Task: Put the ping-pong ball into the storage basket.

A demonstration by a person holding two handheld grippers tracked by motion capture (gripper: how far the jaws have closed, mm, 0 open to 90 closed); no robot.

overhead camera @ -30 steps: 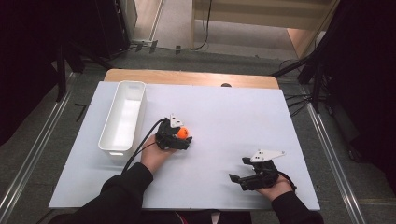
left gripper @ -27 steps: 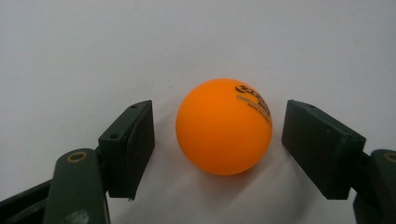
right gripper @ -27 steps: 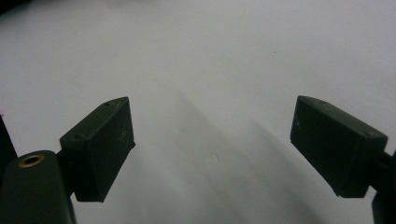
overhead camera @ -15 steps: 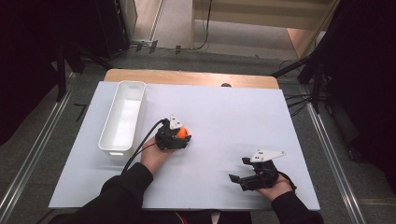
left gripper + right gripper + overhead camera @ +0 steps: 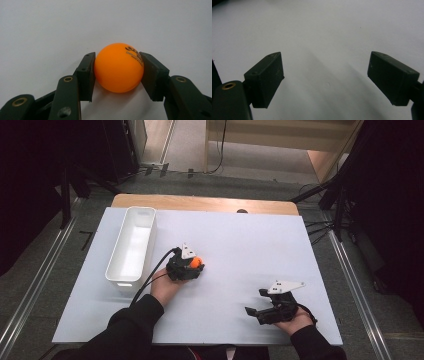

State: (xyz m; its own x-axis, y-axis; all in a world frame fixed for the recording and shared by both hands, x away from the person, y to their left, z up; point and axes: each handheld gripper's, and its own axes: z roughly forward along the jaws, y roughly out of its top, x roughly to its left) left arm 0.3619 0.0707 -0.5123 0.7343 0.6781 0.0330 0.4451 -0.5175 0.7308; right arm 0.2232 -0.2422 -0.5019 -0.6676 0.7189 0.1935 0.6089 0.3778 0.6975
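Orange ball (image 5: pixel 119 67) on the white table sheet (image 5: pixel 250 245), mid-table, left of centre. Left gripper (image 5: pixel 196 268) pinching it: jaws have just been closing, pads now pressed on either side, ball sits squarely between them. White bin (image 5: pixel 131 245) lies just to the left of that hand, long axis running away from the person; likely drop point, a short carry leftward. Right gripper (image 5: pixel 256 312) well apart at near right, jaws spread, nothing between them

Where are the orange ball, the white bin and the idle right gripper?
orange ball (image 5: pixel 118 68), left gripper view, middle of its front.
white bin (image 5: pixel 116 276), high view, near rim.
right gripper (image 5: pixel 325 80), right gripper view, midway between its open fingers.
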